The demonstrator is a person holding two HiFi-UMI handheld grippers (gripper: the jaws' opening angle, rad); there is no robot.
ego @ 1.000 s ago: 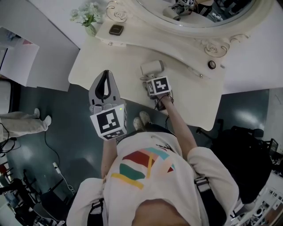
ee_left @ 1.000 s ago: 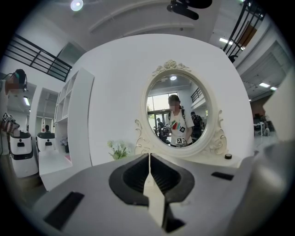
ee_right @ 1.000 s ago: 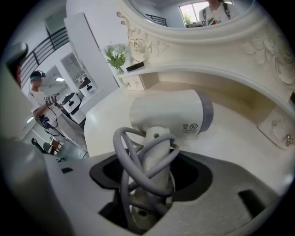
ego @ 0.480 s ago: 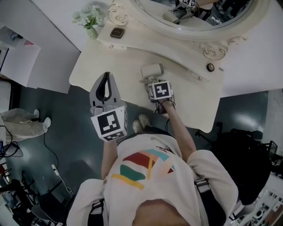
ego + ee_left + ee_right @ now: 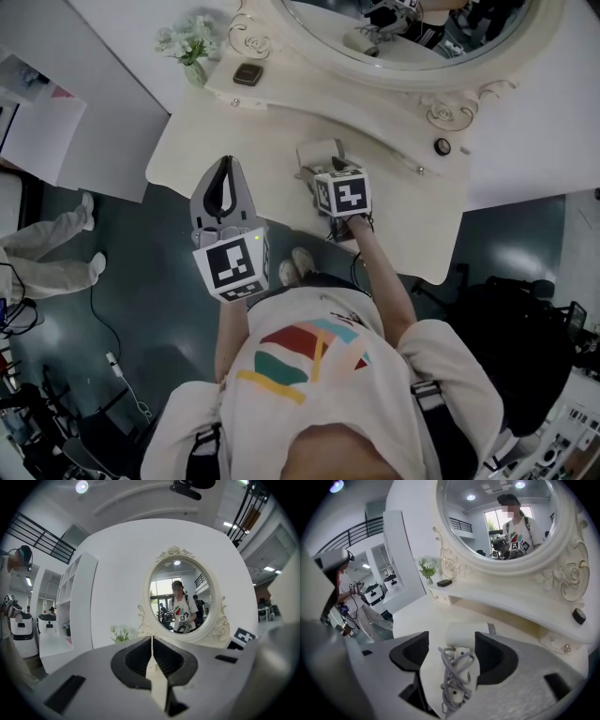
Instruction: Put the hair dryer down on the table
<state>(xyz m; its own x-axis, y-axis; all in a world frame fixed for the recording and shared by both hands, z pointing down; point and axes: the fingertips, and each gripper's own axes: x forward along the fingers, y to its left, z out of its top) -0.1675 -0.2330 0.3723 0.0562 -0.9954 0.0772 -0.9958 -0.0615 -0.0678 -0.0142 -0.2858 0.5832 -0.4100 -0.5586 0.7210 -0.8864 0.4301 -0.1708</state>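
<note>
My right tongs (image 5: 452, 639) had just been opening and stood wide, pads clear of the dryer (image 5: 319, 152). It lay on the table (image 5: 216, 131) between them, at 12 o'clock, its cord (image 5: 454, 677) bundled. My left tongs (image 5: 151, 641), at the dryer's 9 o'clock, were closed on nothing.

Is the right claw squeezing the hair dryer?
No, the right claw has just opened wide, and the hair dryer lies on the table between its jaws.
</note>
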